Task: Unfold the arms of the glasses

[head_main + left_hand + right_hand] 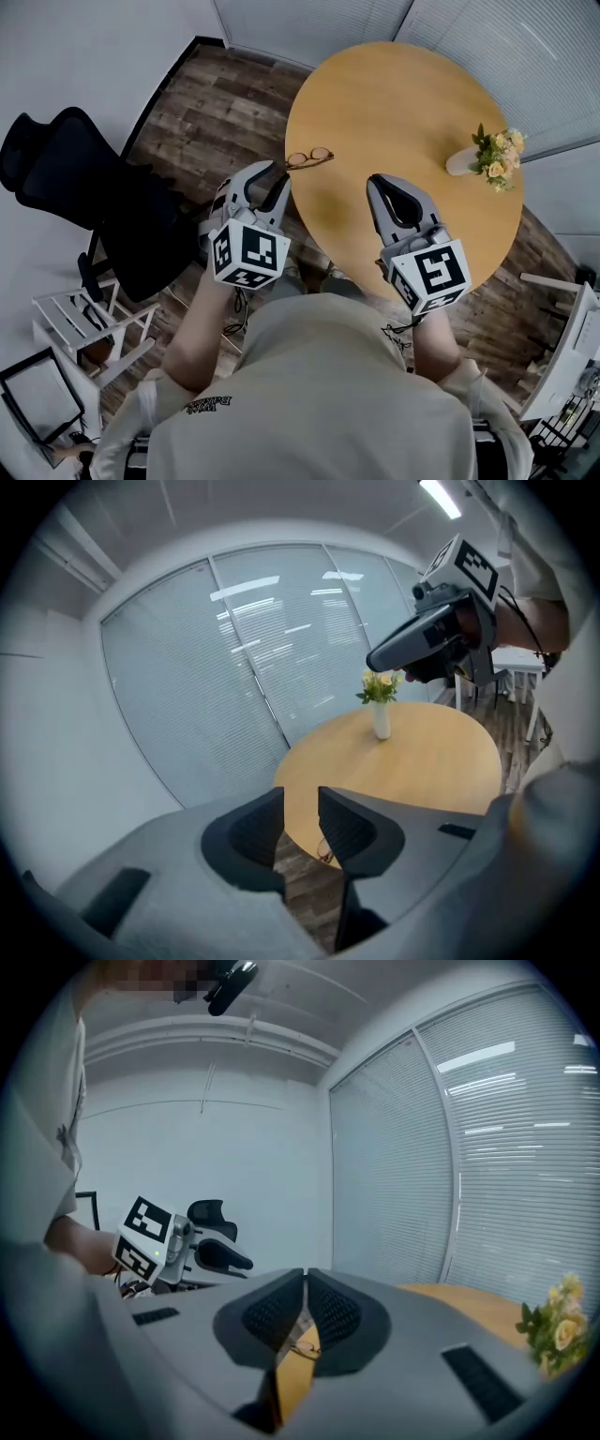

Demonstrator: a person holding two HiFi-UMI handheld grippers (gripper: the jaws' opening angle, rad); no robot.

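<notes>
Round light-wood table carried two things. The thin brown-framed glasses lay flat right at the table's left edge. A small white vase of yellow flowers stood near its right edge. The frame was too small to say whether the arms were folded.

Left gripper: jaws stood apart with a clear gap in the left gripper view and nothing between the pads. The tips hung over the table's left edge, just short of the glasses and not touching them. The glasses showed low in that gap, beyond the jaws.

Right gripper: jaws closed tip to tip in the right gripper view and held nothing. It hovered over the near part of the table, well apart from the glasses. The glasses were glimpsed under its closed tips.

Each gripper was visible in the other's camera. Off the table there was dark wood-plank floor and a black office chair to the left.
</notes>
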